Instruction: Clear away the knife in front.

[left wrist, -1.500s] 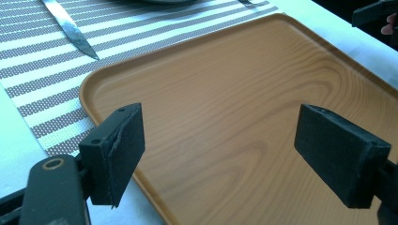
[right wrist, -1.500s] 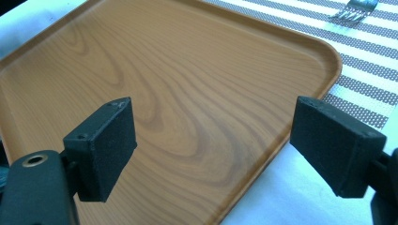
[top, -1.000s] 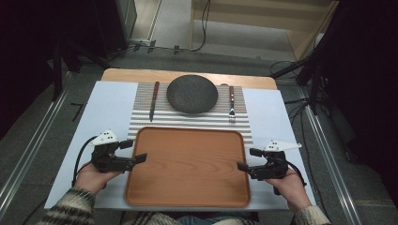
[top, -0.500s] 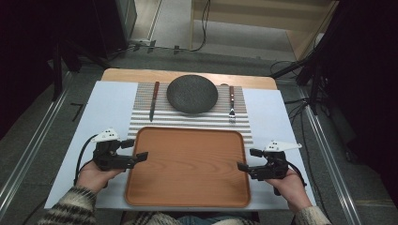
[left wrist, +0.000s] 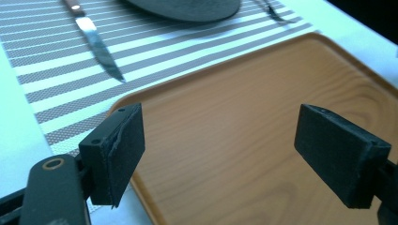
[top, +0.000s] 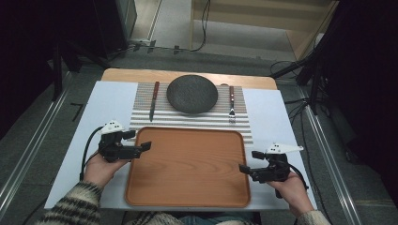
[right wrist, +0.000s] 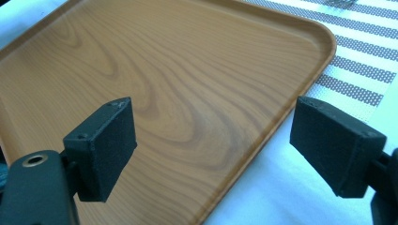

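Both grippers hovering at the tray, jaws spread wide.
Left gripper is sitting over the tray's left rim, holding nothing; right gripper is poised at the tray's right rim, gaping too; the tray is lying just below the striped mat.

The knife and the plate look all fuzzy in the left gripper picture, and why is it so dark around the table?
In the left gripper view the knife and plate lie far off, so they blur, while the near jaws look sharp. In the high view light falls on the table, leaving the floor around it dark. In the right gripper view the tray shows soft sheen.
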The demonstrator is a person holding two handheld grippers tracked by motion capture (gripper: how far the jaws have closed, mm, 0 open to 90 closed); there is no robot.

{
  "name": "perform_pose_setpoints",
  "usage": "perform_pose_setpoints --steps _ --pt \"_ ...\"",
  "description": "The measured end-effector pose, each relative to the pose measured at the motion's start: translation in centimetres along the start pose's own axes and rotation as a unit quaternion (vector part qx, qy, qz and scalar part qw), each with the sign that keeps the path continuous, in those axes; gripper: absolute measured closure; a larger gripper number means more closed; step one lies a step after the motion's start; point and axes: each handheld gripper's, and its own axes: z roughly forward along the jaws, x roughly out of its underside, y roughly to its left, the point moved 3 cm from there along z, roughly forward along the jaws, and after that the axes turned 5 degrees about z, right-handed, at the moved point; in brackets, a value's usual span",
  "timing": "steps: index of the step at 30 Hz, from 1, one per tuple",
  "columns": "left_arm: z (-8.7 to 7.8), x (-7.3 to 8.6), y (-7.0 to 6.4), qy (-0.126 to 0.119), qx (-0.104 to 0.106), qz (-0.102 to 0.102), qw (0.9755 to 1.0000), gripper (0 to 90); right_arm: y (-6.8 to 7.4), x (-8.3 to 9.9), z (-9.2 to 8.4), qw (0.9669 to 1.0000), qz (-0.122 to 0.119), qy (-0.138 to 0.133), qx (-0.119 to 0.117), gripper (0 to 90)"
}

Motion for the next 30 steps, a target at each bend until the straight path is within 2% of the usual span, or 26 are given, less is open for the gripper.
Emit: perform_pose_setpoints --steps 2,8,14,20,30 --pt "0.4 -0.3 0.1 0.005 -0.010 -0.006 0.9999 16.5 0.0 0.1 0.0 1.0000 0.000 0.000 0.001 13.1" --pt "1.1 -1.1 0.5 -0.014 -0.021 -0.022 0.9994 16.4 0.0 0.1 -0.1 1.0000 -0.001 0.001 0.002 13.1" --pt "1.8 -2.0 1.1 -0.021 -0.037 -0.023 0.9988 16.4 0.0 0.1 0.0 1.0000 -0.001 0.001 0.003 13.2" --pt "2.9 -2.4 1.6 -0.006 -0.058 -0.021 0.9981 16.5 0.0 0.1 0.0 1.0000 -0.001 0.001 0.003 13.2" --pt "4.2 -3.5 2.2 -0.030 -0.058 -0.016 0.9977 16.4 0.0 0.1 0.0 1.0000 -0.001 0.003 0.003 13.2"
